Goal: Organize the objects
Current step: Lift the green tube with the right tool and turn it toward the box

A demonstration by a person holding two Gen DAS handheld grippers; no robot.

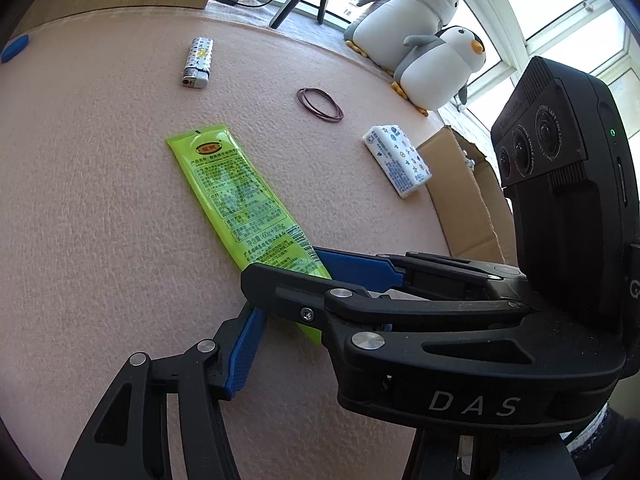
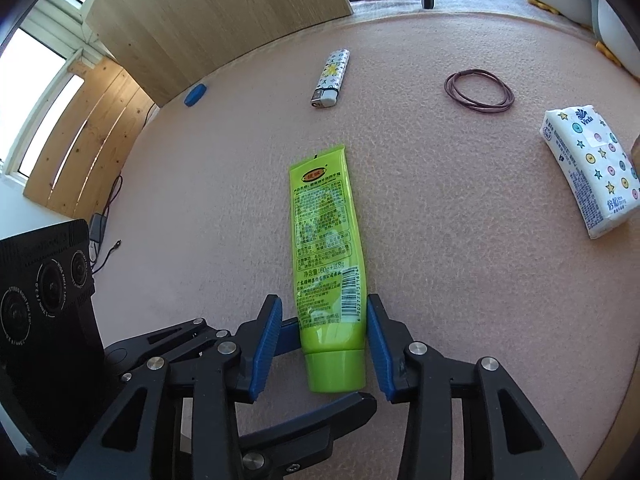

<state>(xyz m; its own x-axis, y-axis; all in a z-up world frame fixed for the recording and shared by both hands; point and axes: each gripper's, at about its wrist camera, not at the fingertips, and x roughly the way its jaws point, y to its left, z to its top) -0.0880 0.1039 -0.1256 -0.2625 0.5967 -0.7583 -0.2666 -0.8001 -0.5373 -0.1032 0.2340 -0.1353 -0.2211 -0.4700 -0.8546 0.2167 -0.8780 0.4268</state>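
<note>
A lime-green tube (image 2: 326, 232) lies flat on the pink felt tabletop (image 2: 460, 280), cap end towards me. My right gripper (image 2: 323, 308) is open, with a blue pad on each side of the tube's cap end; the right pad is close against the tube's edge. My left gripper (image 2: 334, 368) comes in from the left and is also open. One of its fingers (image 2: 344, 410) lies just past the cap, the other behind the right gripper's left pad. In the left wrist view the tube (image 1: 228, 196) runs under the right gripper (image 1: 284, 266).
On the felt lie a patterned lighter (image 2: 331, 78), dark rubber bands (image 2: 479, 90), a tissue pack (image 2: 588, 168) and a small blue piece (image 2: 195, 95). Two plush penguins (image 1: 412, 12) sit beyond the far edge. A cardboard box (image 1: 468, 200) stands beside the table.
</note>
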